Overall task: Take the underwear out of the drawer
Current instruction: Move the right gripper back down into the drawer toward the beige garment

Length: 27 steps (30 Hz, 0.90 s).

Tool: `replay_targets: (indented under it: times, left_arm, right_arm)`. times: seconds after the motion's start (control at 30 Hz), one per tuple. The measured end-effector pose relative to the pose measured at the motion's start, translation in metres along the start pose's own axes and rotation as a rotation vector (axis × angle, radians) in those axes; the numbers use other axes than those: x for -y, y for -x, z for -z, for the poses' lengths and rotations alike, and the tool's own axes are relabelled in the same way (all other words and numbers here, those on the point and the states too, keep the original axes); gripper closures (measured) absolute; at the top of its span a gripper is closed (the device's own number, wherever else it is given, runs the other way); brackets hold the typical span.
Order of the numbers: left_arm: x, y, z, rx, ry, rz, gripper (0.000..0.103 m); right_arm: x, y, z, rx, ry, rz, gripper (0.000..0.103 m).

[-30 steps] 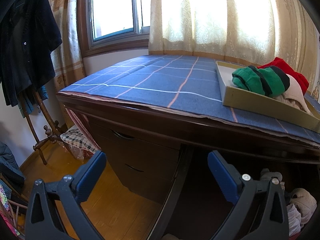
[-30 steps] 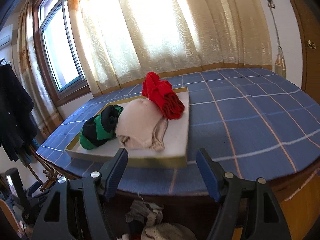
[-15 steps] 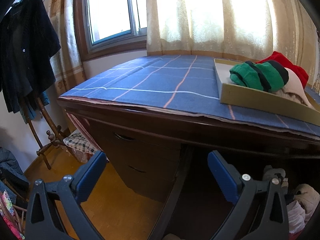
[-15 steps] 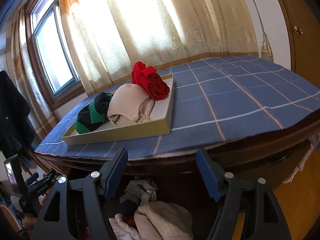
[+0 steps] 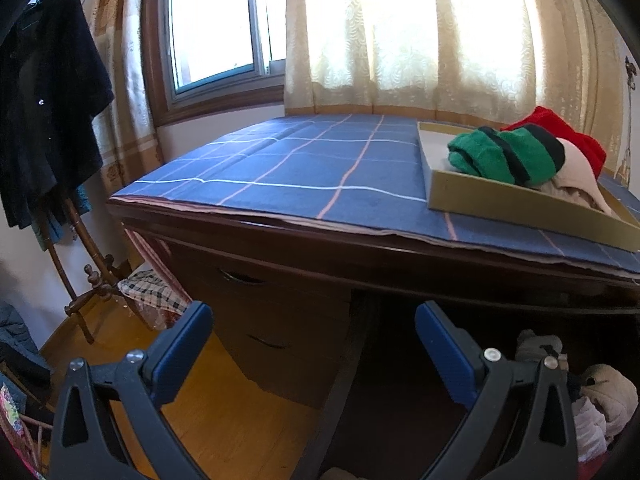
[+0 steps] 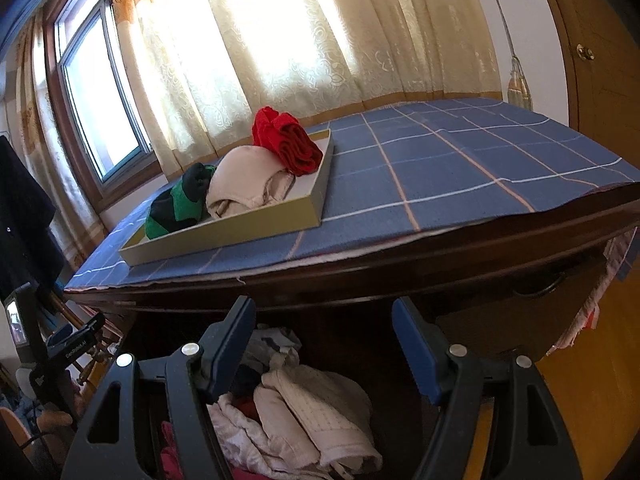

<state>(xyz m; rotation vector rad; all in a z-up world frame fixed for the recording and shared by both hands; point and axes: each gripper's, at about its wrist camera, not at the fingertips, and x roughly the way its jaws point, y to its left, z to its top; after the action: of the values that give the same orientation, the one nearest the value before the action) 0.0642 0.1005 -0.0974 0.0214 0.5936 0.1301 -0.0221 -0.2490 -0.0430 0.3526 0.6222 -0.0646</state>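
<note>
Reaching stage, by the look of it: nothing gripped yet, the pick still to come.

Large dark wooden desk [image 6: 400, 276] under a blue checked cloth [image 6: 460, 168], set against cream patterned curtains [image 6: 280, 40] and a brown-framed window [image 5: 216, 40]. Dark coat [image 5: 48, 100] on a wooden stand at the left, yellow wooden floor [image 5: 224, 412] below.

On the cloth, a shallow olive-sided cardboard tray [image 6: 240, 228] carrying three rolled garments – red [image 6: 288, 144], beige [image 6: 244, 180], and green with black stripes [image 6: 176, 204]. Probably pieces already taken out.

Beneath the desktop, an open dark drawer [image 6: 340, 332] with a loose heap of underwear [image 6: 304, 408] – white quilted, grey, a pink scrap, all tumbled together.

Right gripper [image 6: 324, 344], black with blue pads, poised just above that heap and pointing down into it; fingers spread wide, nothing between them. Left gripper [image 5: 314, 344] off to the side near the desk's closed side drawers [image 5: 264, 320], likewise spread and empty, only an edge of the heap at its right.

Next move, judged: lower the right gripper onto the topmost white quilted piece, close on a single fold rather than several layers, then lift clear of the desk edge. Soft, tangled cloth – likely to drag a neighbour along.
</note>
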Motion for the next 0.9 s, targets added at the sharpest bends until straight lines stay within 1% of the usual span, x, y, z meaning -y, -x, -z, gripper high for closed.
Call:
replay_targets:
  times: [0.17, 0.33, 0.5, 0.6, 0.77, 0.9]
  left_arm:
    - [0.004, 0.001, 0.001, 0.002, -0.019, 0.019, 0.000]
    - [0.013, 0.007, 0.002, 0.031, -0.077, 0.099, 0.000]
    - [0.029, 0.014, 0.004, 0.051, -0.182, 0.193, 0.000]
    - [0.036, 0.013, 0.004, 0.037, -0.217, 0.212, 0.000]
    - [0.038, 0.009, 0.004, 0.004, -0.222, 0.215, 0.000]
    - [0.037, 0.006, 0.004, -0.008, -0.219, 0.213, 0.000]
  right_arm:
    - [0.001, 0.001, 0.007, -0.023, 0.019, 0.011, 0.030]
    - [0.003, -0.005, 0.014, -0.050, 0.005, 0.006, 0.030]
    - [0.000, -0.007, 0.015, -0.052, 0.012, 0.001, 0.030]
    - [-0.001, -0.009, 0.016, -0.063, 0.011, -0.007, 0.030]
    - [-0.001, -0.012, 0.017, -0.101, 0.028, -0.017, 0.030]
    - [-0.006, -0.018, 0.021, -0.163, 0.077, -0.008, 0.030]
